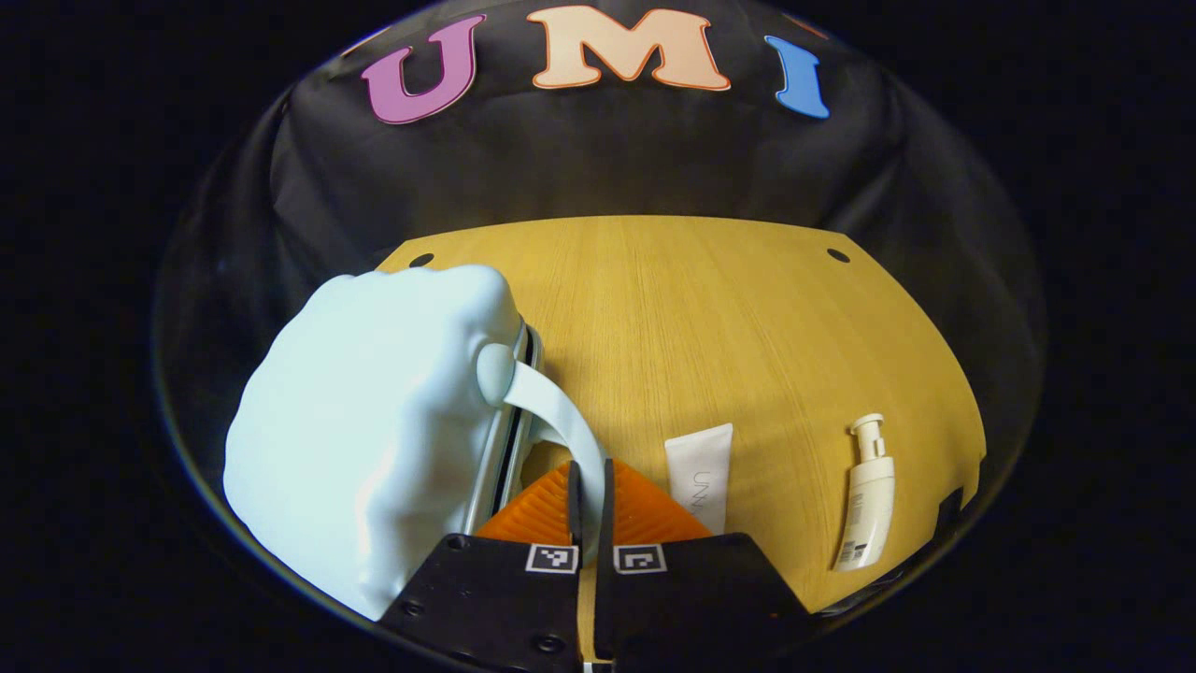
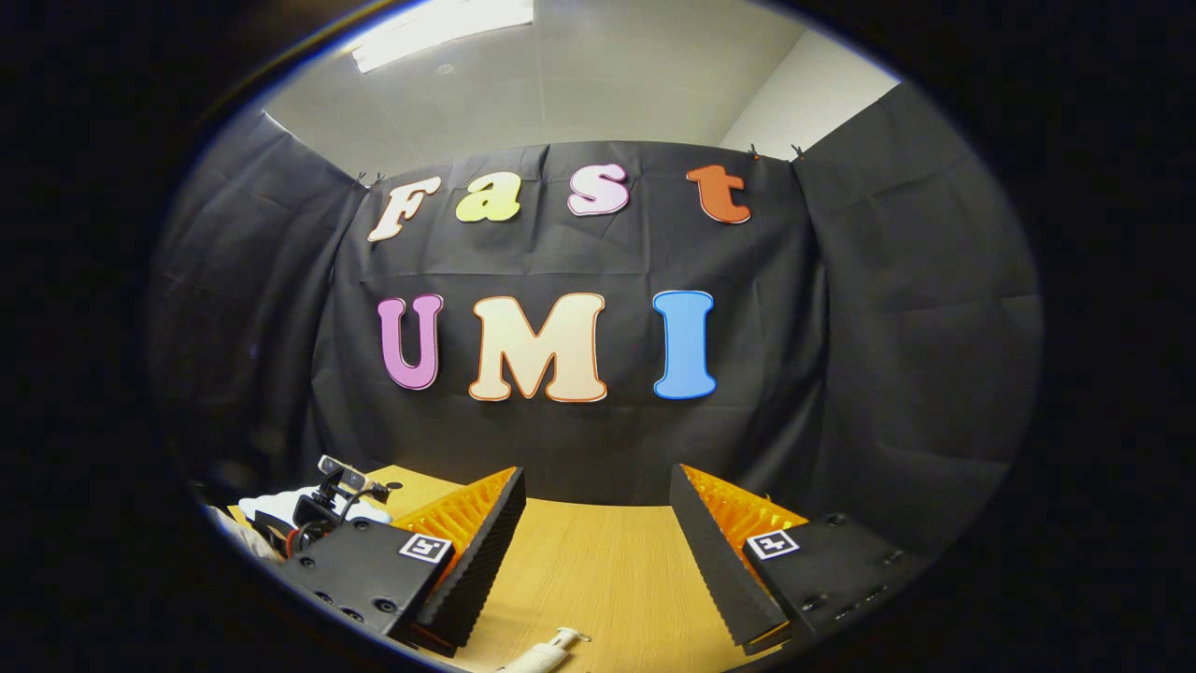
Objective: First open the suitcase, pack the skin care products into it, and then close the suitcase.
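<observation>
A pale blue hard-shell suitcase (image 1: 364, 439) stands at the left of the wooden table (image 1: 710, 318); the seam between its two shells shows as a narrow dark line. Its handle strap (image 1: 561, 416) curves down from the shell into my left gripper (image 1: 589, 500), which is shut on it. A white tube (image 1: 701, 472) lies just right of those fingers. Farther right lies a white pump bottle (image 1: 867, 495). My right gripper (image 2: 595, 472) is held open above the table with nothing between its fingers. The pump bottle's head (image 2: 556, 645) shows below it.
In the right gripper view, the other gripper's camera mount (image 2: 332, 495) and a bit of the suitcase (image 2: 280, 505) sit at the far left. Two small holes (image 1: 838, 255) mark the table's far corners. Black cloth walls close the booth behind.
</observation>
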`<state>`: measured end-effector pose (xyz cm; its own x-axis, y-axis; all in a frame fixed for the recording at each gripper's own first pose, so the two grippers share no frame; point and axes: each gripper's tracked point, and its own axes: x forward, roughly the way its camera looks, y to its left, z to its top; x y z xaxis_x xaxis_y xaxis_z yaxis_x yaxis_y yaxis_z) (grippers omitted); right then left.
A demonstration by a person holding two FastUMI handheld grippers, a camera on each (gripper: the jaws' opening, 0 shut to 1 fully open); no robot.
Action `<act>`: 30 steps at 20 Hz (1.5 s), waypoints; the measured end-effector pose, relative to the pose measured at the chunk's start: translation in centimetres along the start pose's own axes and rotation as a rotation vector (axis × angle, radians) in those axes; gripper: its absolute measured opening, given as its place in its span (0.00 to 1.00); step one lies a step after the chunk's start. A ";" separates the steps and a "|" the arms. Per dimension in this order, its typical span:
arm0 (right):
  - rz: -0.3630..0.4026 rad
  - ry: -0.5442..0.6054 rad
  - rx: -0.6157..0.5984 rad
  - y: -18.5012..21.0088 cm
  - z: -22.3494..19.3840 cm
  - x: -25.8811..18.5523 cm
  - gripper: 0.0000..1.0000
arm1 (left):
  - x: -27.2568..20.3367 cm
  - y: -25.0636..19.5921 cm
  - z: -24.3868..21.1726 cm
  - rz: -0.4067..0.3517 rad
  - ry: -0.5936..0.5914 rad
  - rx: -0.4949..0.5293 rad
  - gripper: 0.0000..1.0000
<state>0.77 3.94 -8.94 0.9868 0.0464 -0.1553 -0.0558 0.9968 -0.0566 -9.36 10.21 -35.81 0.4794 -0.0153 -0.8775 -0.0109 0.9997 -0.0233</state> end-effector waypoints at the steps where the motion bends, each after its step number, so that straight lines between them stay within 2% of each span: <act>1: 0.003 -0.002 0.000 0.1 0.0 0.0 0.99 | -0.7 0.4 1.1 0.003 -0.018 -0.003 0.00; 3: 0.012 -0.007 0.005 0.5 0.0 0.3 0.98 | -4.2 1.5 5.2 -0.022 -0.092 -0.041 0.00; 5: 0.030 -0.010 0.031 1.8 0.0 0.9 0.98 | -7.2 4.3 9.2 -0.002 -0.159 -0.015 0.00; 10: 0.083 -0.027 0.032 4.9 0.2 2.1 0.98 | -10.6 9.1 13.3 0.032 -0.226 0.020 0.00; 17: 0.100 -0.031 0.050 8.1 0.2 4.2 0.99 | -14.8 20.3 18.8 0.213 -0.344 0.111 0.00; 21: 0.098 -0.027 0.046 10.4 -0.2 5.7 0.99 | -14.7 29.0 20.1 0.342 -0.359 0.125 0.00; 23: 0.095 -0.016 0.045 12.0 -0.7 6.4 0.99 | -14.3 34.9 19.5 0.427 -0.328 0.130 0.00; 26: 0.099 -0.002 0.033 14.5 -1.2 7.5 0.98 | -13.4 41.0 18.5 0.490 -0.291 0.107 0.00; 30: 0.098 0.014 -0.008 17.3 -1.5 8.2 0.99 | -10.2 46.9 16.8 0.492 -0.244 0.061 0.00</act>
<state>7.65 21.45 -12.69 0.9744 0.1426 -0.1738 -0.1530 0.9871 -0.0479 -0.02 57.64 -19.95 0.6200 0.4519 -0.6414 -0.2371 0.8872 0.3959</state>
